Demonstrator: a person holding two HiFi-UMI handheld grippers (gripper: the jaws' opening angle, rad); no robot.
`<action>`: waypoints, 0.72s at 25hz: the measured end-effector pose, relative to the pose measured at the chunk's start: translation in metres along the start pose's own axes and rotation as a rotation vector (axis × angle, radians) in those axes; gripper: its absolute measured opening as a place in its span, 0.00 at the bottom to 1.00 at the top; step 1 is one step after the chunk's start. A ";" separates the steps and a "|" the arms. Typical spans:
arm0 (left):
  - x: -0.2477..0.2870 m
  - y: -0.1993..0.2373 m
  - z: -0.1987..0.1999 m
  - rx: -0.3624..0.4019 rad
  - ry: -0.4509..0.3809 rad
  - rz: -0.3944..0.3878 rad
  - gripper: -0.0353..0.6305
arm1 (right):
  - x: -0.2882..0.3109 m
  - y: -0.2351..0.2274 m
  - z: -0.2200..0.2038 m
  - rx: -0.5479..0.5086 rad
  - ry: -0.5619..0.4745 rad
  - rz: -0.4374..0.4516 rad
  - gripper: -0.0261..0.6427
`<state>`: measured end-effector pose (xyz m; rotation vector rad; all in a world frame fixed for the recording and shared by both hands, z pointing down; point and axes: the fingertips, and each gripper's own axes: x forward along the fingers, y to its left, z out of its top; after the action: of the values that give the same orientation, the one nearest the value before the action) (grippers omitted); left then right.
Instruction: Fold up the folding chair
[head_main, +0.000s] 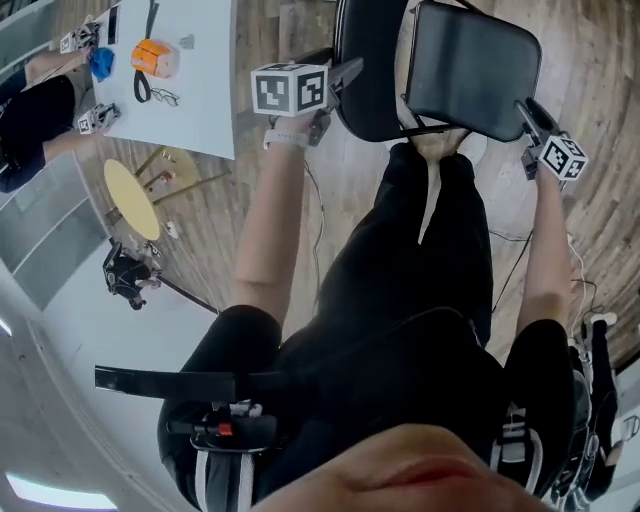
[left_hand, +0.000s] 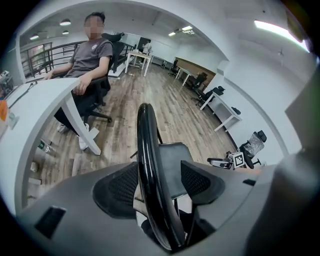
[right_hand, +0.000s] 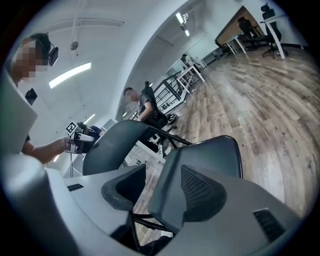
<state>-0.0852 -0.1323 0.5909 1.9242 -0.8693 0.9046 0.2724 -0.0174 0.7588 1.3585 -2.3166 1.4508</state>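
Note:
The black folding chair stands open in front of my legs, its rounded backrest (head_main: 368, 60) on the left and its square seat (head_main: 470, 65) on the right. My left gripper (head_main: 345, 75) is at the backrest's left edge. In the left gripper view the glossy backrest rim (left_hand: 149, 160) runs upright between the wide-open jaws of the left gripper (left_hand: 160, 182), with a gap on its right side. My right gripper (head_main: 528, 112) is at the seat's right corner. In the right gripper view the seat (right_hand: 205, 155) lies between the open jaws of the right gripper (right_hand: 165, 185).
A white table (head_main: 205, 105) with an orange object (head_main: 155, 57) stands at the upper left, where a seated person (head_main: 30, 110) also holds grippers. A yellow round stool (head_main: 130, 197) lies on the wooden floor. Cables (head_main: 318, 215) trail beside my legs.

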 end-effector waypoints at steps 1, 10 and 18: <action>0.002 0.004 0.000 -0.001 0.008 -0.001 0.44 | 0.005 -0.014 -0.008 0.026 0.002 -0.002 0.35; 0.031 0.025 -0.001 -0.003 0.069 0.057 0.44 | 0.028 -0.124 -0.034 0.084 0.078 -0.083 0.43; 0.054 0.017 0.002 0.042 0.129 0.024 0.27 | 0.041 -0.177 -0.057 0.167 0.183 -0.076 0.50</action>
<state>-0.0716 -0.1541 0.6416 1.8714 -0.8047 1.0570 0.3543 -0.0274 0.9298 1.2760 -2.0504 1.6988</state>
